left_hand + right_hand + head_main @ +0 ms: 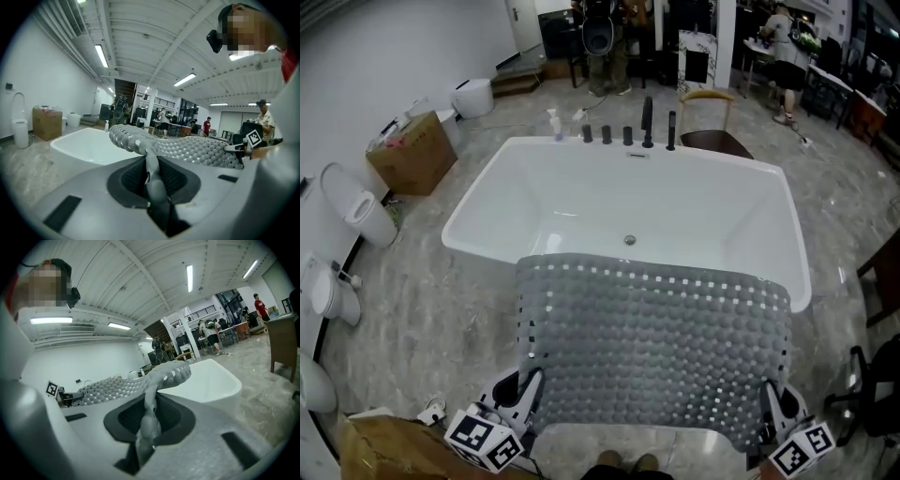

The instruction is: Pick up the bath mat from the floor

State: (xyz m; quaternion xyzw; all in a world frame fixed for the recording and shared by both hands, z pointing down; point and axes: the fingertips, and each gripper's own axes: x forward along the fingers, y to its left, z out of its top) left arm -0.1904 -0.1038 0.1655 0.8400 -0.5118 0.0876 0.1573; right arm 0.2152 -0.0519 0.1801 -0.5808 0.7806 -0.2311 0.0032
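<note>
- I see my left claw [152, 174] clamped on the bath mat's [654, 349] near-left corner.
- I see my right claw [149, 422] pinching its near-right corner.
- Both are held low, and the mat's far edge hangs over the bathtub [478, 211] rim.

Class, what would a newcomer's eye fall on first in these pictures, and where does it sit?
A big grey bath mat fills the foreground, stretched between the left gripper and right gripper, each shut on a near corner. Behind it stands a white bathtub, whose near rim the mat's far edge overlaps.
</note>
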